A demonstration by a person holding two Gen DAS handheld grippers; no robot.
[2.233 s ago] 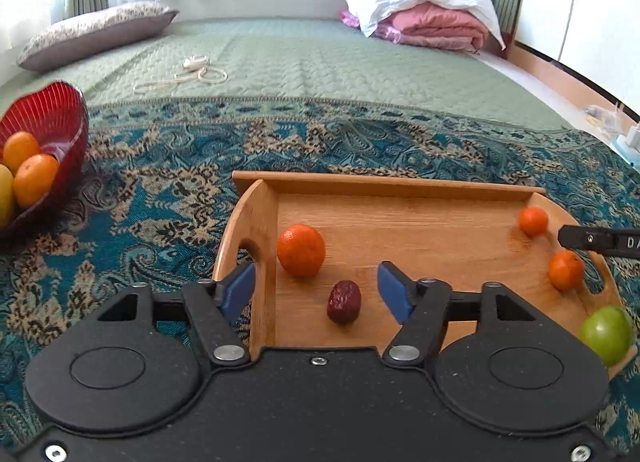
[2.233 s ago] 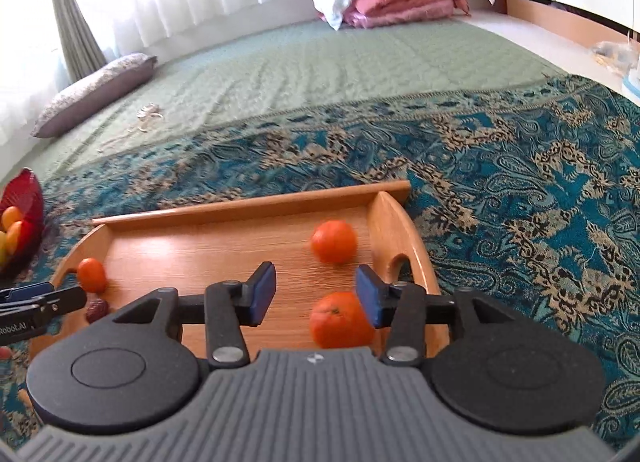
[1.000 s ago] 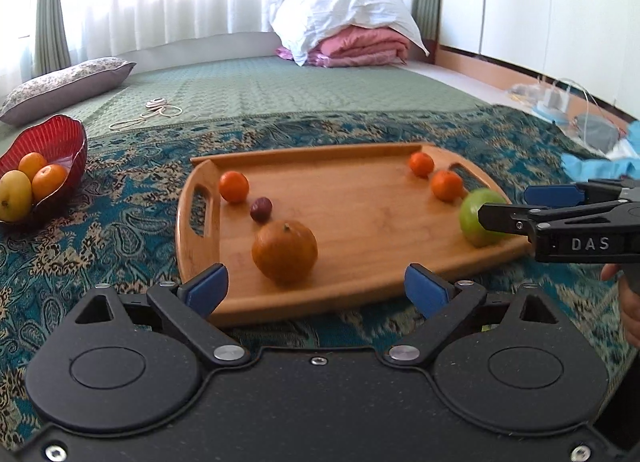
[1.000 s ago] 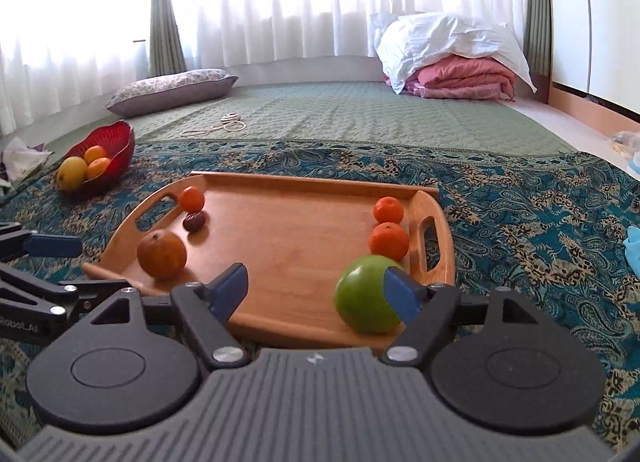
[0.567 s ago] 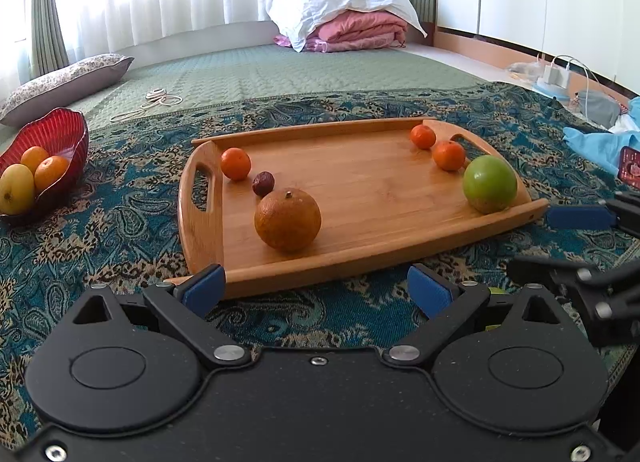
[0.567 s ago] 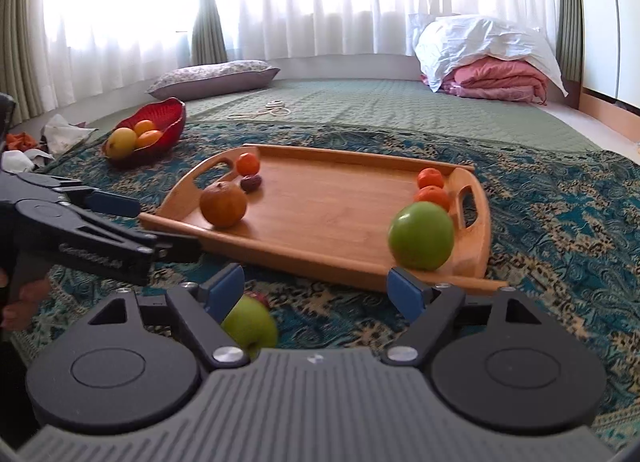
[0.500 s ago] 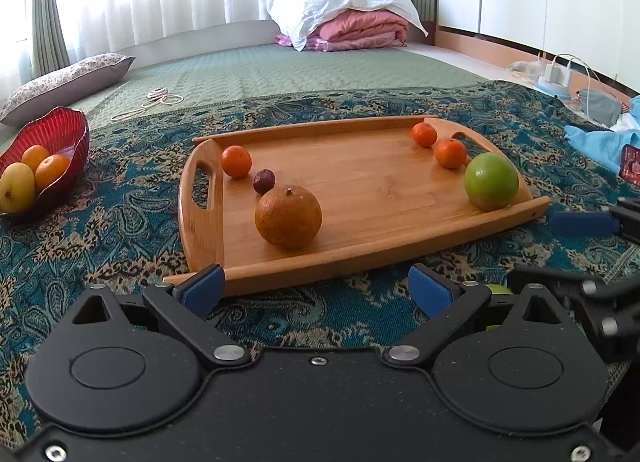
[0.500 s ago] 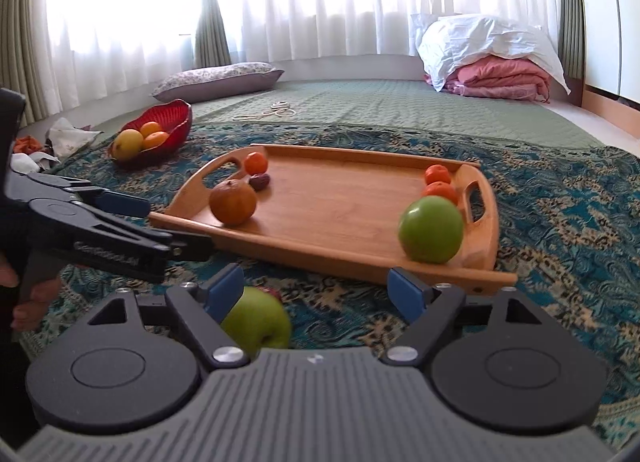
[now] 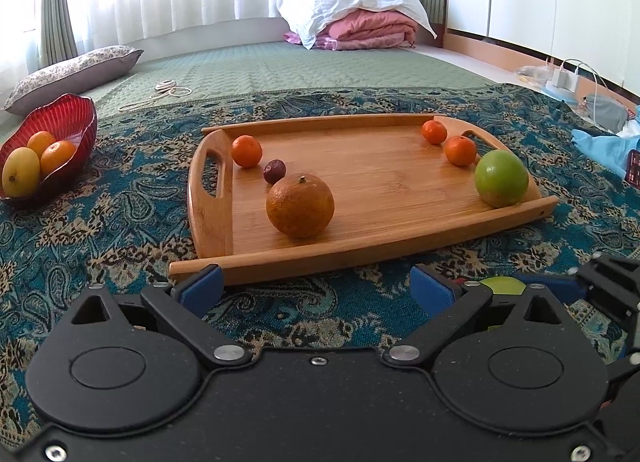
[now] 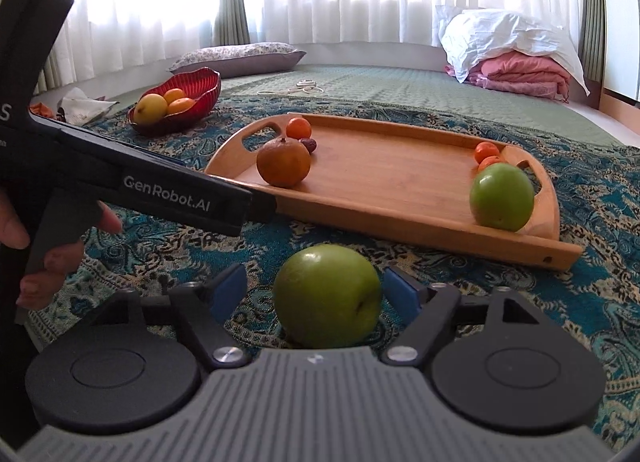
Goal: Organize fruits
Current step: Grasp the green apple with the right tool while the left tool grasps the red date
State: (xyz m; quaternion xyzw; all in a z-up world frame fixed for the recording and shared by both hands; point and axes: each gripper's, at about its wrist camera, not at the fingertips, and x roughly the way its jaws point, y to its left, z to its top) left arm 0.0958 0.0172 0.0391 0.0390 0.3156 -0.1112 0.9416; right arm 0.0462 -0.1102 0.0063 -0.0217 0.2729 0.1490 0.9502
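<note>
A wooden tray lies on the patterned cloth. On it are a large orange, a dark date, three small tangerines and a green apple. My left gripper is open and empty, just short of the tray's near edge. My right gripper is open around a second green apple that rests on the cloth in front of the tray; the pads are not touching it. That apple peeks out in the left wrist view.
A red bowl with several yellow and orange fruits sits left of the tray. A pillow, a cord and folded bedding lie on the green mat behind. Chargers and blue cloth are at the right.
Both grippers have pulled back from the tray toward me. The right gripper has come down around the green apple on the cloth, which now sits between its fingers.
</note>
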